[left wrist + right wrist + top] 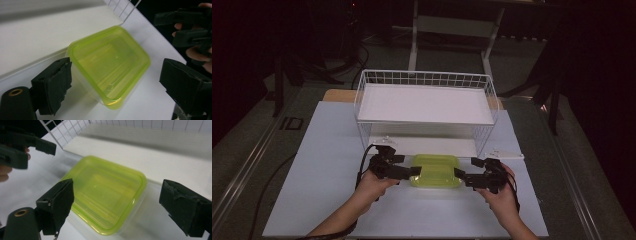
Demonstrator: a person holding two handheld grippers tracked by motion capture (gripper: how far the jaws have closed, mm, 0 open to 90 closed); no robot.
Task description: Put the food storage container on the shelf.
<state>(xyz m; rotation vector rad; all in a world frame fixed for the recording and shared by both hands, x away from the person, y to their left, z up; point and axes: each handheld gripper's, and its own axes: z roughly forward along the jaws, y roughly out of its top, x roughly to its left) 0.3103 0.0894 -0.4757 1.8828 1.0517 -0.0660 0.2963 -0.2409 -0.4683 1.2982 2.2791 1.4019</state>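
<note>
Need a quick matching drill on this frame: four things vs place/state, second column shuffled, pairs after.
Things:
1. green-lidded container
2. wire rack
3. left tongs
4. right tongs

Places/states:
A. open, at the container's right end
B. on the table between both tongs
C. behind the container, white shelf inside
D. open, at the container's left end

Pairs: 1-B, 2-C, 3-D, 4-A

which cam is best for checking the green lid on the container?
Right gripper view: the green lid sits large and near whole between that gripper's open jaws, rim and inner ridges clear. Left gripper view also shows it large, but one corner runs behind a jaw. High view shows it small, between both grippers.
</note>
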